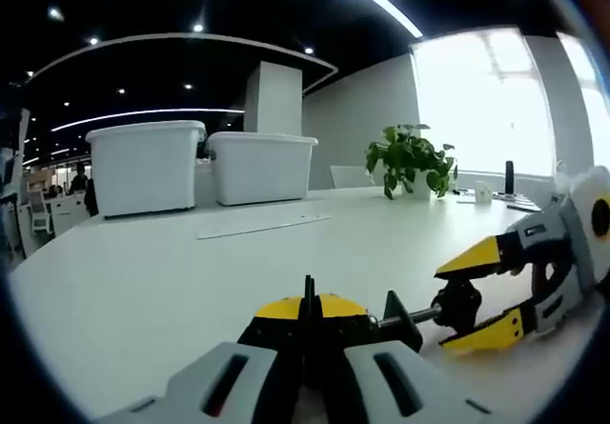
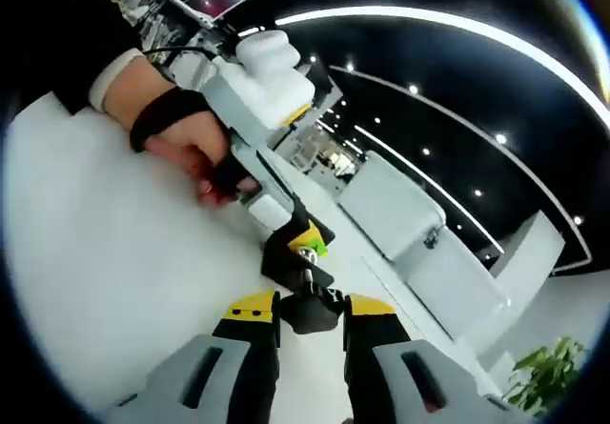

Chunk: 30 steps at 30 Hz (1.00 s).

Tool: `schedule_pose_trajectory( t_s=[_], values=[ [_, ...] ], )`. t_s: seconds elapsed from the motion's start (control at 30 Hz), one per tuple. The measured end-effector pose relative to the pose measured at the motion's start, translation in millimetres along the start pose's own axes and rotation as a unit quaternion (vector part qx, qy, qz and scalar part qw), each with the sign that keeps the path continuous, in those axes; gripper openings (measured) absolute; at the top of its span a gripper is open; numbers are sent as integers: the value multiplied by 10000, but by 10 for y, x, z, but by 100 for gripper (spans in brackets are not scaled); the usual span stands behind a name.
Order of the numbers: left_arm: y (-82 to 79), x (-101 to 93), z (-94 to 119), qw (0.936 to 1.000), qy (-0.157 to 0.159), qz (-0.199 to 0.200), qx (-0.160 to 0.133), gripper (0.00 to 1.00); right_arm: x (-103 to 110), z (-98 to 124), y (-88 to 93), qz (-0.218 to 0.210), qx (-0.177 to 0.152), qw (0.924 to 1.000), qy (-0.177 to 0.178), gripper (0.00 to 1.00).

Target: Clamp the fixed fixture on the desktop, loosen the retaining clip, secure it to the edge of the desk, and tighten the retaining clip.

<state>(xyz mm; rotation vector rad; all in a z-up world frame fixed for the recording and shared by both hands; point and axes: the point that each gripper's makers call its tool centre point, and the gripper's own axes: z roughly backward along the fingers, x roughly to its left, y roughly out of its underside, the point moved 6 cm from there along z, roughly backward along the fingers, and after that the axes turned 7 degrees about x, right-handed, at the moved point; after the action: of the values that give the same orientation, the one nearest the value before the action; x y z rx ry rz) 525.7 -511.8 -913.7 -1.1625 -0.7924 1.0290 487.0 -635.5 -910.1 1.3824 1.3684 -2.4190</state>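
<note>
black and yellow fixture (image 1: pixel 319 321) sits on the white desk (image 1: pixel 191 281), pinched tight in my left gripper (image 1: pixel 307 353). my right gripper (image 2: pixel 310 321) clamps its black knob (image 2: pixel 310 310). 2 white bins (image 1: pixel 195 165) stand far behind.

From my left gripper view, the desk (image 1: pixel 143 272) spreads ahead. The clamp fixture (image 1: pixel 329 324) sits at six o'clock between my jaws, its screw knob (image 1: pixel 457 305) at four o'clock inside the right gripper (image 1: pixel 481 295). Two storage bins (image 1: pixel 145 167) stand at eleven o'clock, a flat strip (image 1: pixel 262 224) before them, a potted plant (image 1: pixel 412 160) at one o'clock.
</note>
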Motion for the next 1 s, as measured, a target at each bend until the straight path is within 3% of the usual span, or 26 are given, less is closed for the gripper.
schedule_pose_trajectory(
  t_s=[0.67, 0.83, 0.87, 0.93, 1.0],
  values=[
    [32, 27, 16, 9999, -89, -106, -6, 4, -20, -50, 60, -559, -108, 9982, -170, 24],
    [31, 27, 11, 9999, -78, -98, -7, 4, -44, -16, 56, -762, 0, 9961, -449, 24],
    [31, 27, 10, 9999, -76, -92, -7, 4, -42, -8, 84, -925, 135, 9940, -569, 26],
    [32, 27, 8, 9999, -78, -98, -6, 4, -99, 16, 57, -1557, 96, 9855, -670, 34],
    [31, 27, 8, 9999, -78, -100, -6, 4, -210, 70, 48, -2478, 68, 9662, -715, 38]
  ],
)
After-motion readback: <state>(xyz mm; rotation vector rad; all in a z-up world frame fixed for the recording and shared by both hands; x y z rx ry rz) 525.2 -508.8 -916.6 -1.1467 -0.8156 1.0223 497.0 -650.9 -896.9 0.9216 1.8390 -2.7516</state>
